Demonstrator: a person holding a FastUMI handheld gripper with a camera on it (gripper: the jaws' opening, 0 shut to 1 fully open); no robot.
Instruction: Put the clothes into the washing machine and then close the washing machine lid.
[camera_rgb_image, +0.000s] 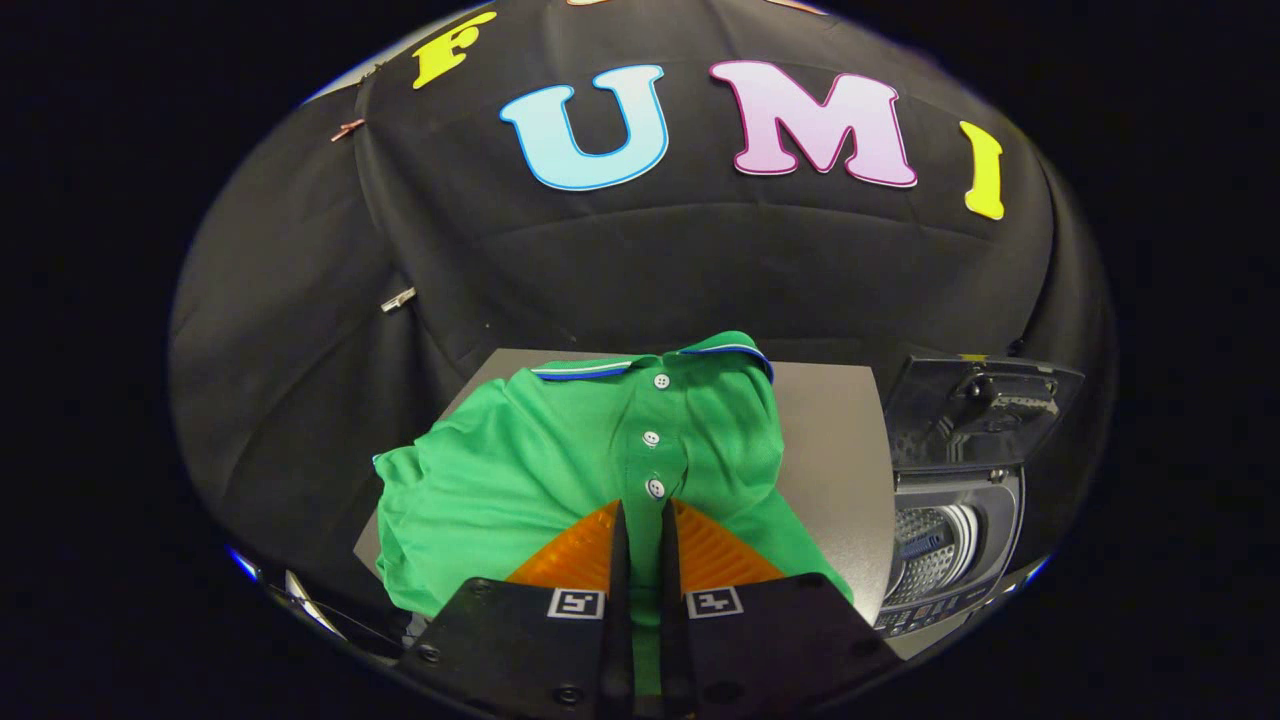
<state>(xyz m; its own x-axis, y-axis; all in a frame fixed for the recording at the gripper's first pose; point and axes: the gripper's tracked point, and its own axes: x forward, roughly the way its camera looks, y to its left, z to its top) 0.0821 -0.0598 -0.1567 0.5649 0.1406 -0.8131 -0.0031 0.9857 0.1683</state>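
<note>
My tool (641, 512) is clenched on the green polo shirt (560, 450), pinching its button placket. Shirt lies on the grey bench (835, 440); washing machine (950, 545) beside it, lid (980, 410) up.

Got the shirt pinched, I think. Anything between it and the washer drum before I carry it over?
Nothing visible blocks the way. The gripper is closed on a fold of the green polo shirt at its button placket. The washing machine stands beside the table, lid raised and drum open.
</note>
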